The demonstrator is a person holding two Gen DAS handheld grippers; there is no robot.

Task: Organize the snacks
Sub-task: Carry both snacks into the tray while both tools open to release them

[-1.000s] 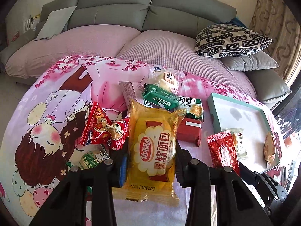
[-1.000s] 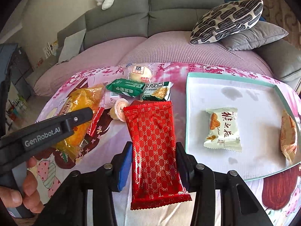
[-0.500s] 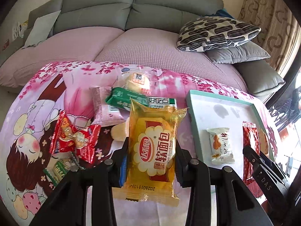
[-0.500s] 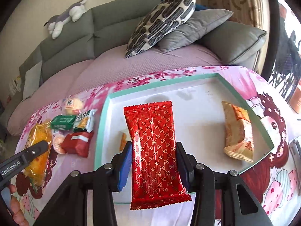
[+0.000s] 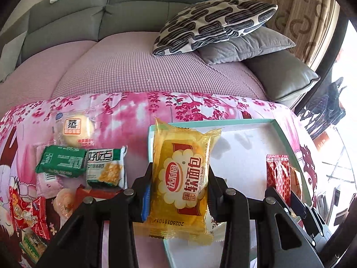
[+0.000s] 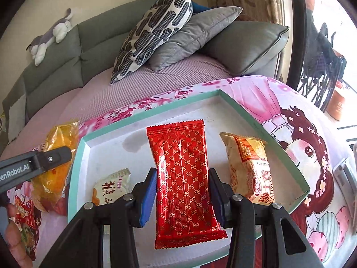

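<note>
Both of your grippers are arriving over the tray (image 6: 75, 178) now, whereas a second ago they were hanging over the loose pile of snacks on the pink tablecloth (image 5: 138, 109), left of the tray. Your left gripper (image 5: 179, 192) is clamping the yellow bread packet (image 5: 181, 183) by its sides, and the packet is hanging above the tray's near-left corner. Your right gripper (image 6: 182, 197) is pinching the red patterned packet (image 6: 183, 178) the same way, holding it lengthwise over the middle of the tray's white floor.

Inside the tray, a white and orange snack (image 6: 111, 186) is lying just left of your right gripper, partly hidden behind its left finger, and a beige and orange packet (image 6: 248, 167) is lying just right of the red one, near the right wall.

Outside the tray, on the cloth to its left, the remaining snacks are sitting close together: a round bun in clear wrap (image 5: 73, 130) farthest back, a green packet (image 5: 61, 160) overlapping a white and green packet (image 5: 106, 167), and a red printed packet (image 5: 29, 214) at the near-left edge.

Behind the table, a grey sofa (image 5: 133, 24) is carrying a black-and-white patterned cushion (image 5: 214, 22) leaning on a grey cushion (image 5: 245, 47), with a plush toy (image 6: 51, 35) lying on the backrest.
</note>
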